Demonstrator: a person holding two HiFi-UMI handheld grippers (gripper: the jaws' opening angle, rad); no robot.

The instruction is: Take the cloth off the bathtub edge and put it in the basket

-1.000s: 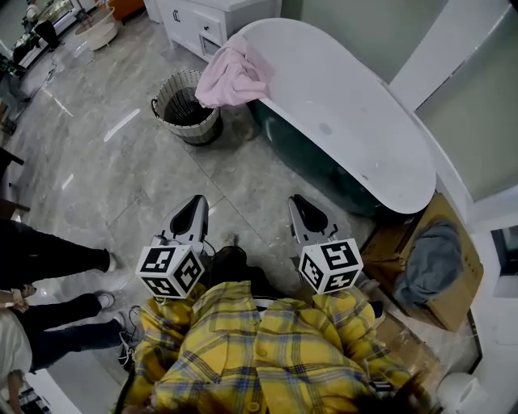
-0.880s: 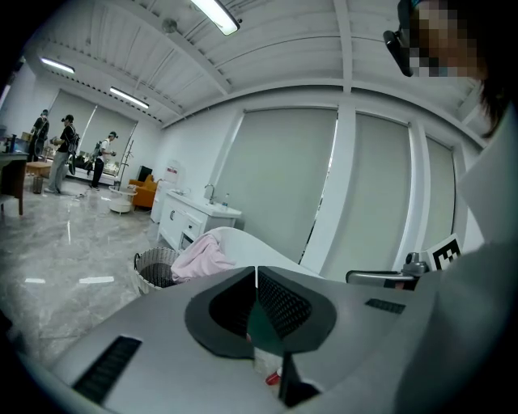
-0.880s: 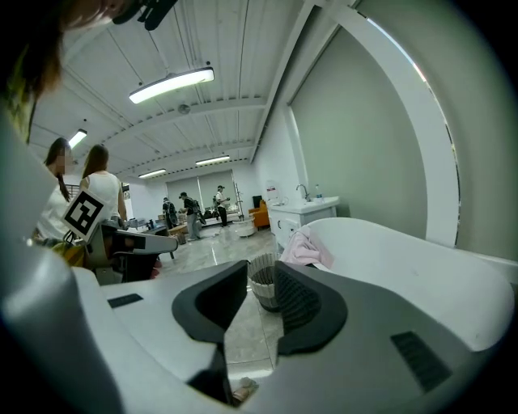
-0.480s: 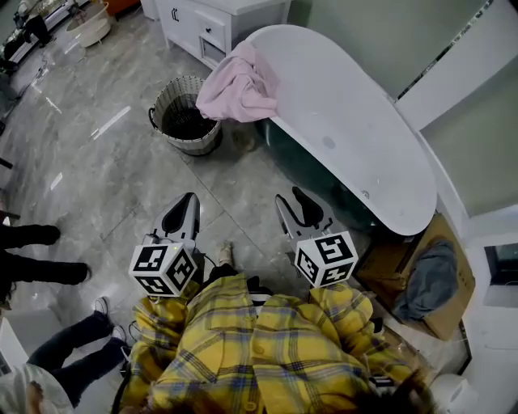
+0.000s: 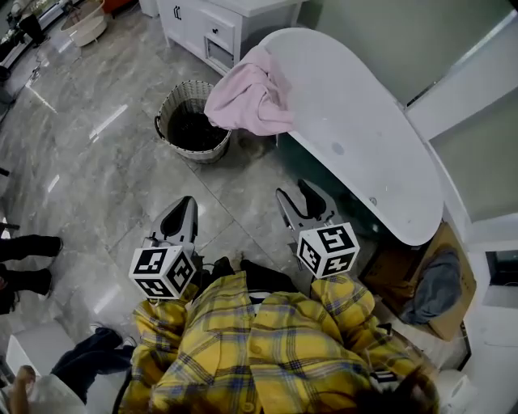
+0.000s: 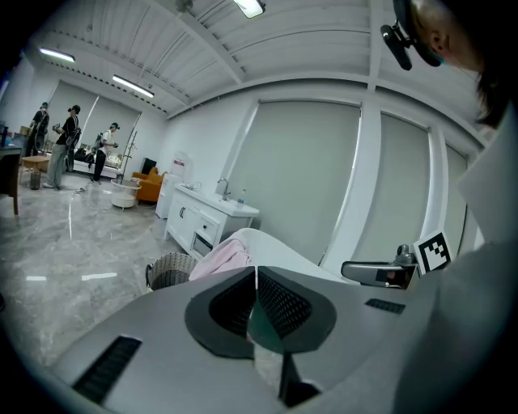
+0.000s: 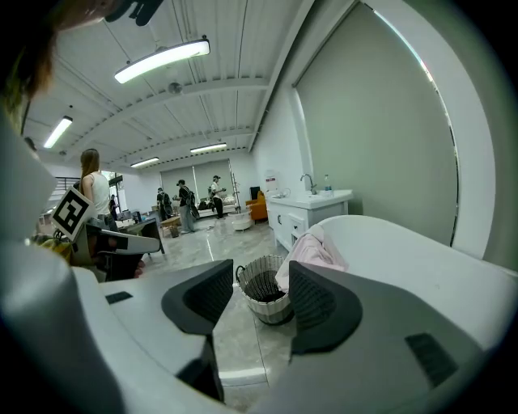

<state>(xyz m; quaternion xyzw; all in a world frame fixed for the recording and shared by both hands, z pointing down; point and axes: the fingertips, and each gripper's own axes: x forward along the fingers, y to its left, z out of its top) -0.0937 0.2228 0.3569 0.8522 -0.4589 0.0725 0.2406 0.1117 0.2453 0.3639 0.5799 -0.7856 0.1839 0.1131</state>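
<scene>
A pink cloth [image 5: 251, 99] hangs over the near end of the white bathtub [image 5: 356, 129]; it also shows in the left gripper view [image 6: 220, 259] and the right gripper view [image 7: 312, 251]. A round wicker basket [image 5: 192, 121] stands on the floor just left of the cloth, basket [image 7: 265, 289] also ahead of the right jaws. My left gripper [image 5: 183, 217] is shut and holds nothing, well short of the basket. My right gripper [image 5: 303, 200] has just been opening; its jaws stand apart with nothing between them, beside the tub's dark side.
A white cabinet [image 5: 218, 24] stands behind the basket. A cardboard box with grey fabric [image 5: 433, 287] sits at the right past the tub. Someone's legs and shoes [image 5: 28, 259] are at the left on the glossy marble floor [image 5: 105, 162].
Both grippers have come forward toward the tub and basket. The right gripper's jaws have gone from shut to apart. The bystander's legs at the left have shifted.
</scene>
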